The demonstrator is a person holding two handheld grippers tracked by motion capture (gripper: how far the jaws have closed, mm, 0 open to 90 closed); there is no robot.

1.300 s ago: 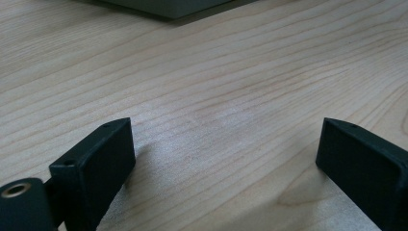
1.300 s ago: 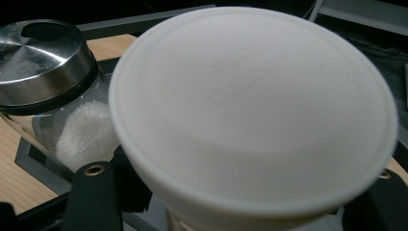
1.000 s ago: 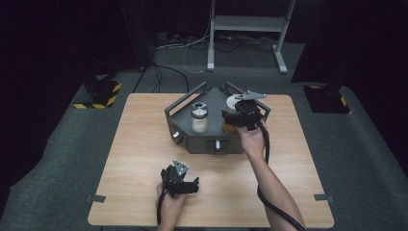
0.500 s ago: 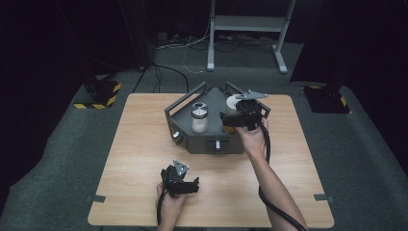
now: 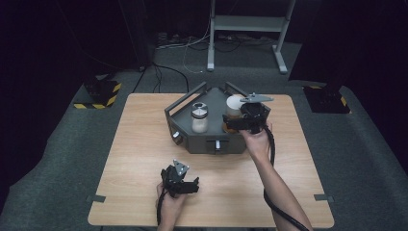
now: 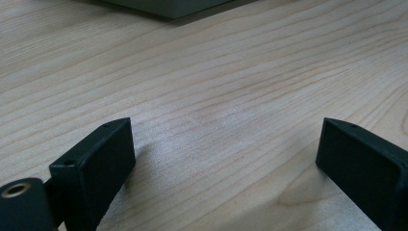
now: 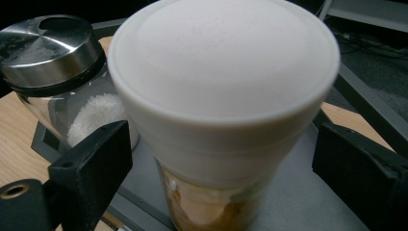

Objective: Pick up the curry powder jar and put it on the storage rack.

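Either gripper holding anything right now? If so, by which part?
Nothing held. The right gripper is open, jaws either side of the white-lidded jar below its lid, with gaps showing. The left gripper is open over bare table.

A light wooden table (image 5: 144,159) fills the middle of the frame, and a grey angular tray (image 5: 210,141) sits at its upper centre, holding a steel-lidded glass jar (image 5: 199,118) and, just to its right, a white-lidded jar (image 5: 234,105). The right gripper (image 5: 231,123) is up against that white-lidded jar — whether its jaws touch it cannot be told. The left gripper (image 5: 192,185) lies low on the table at lower centre, well apart from the tray.
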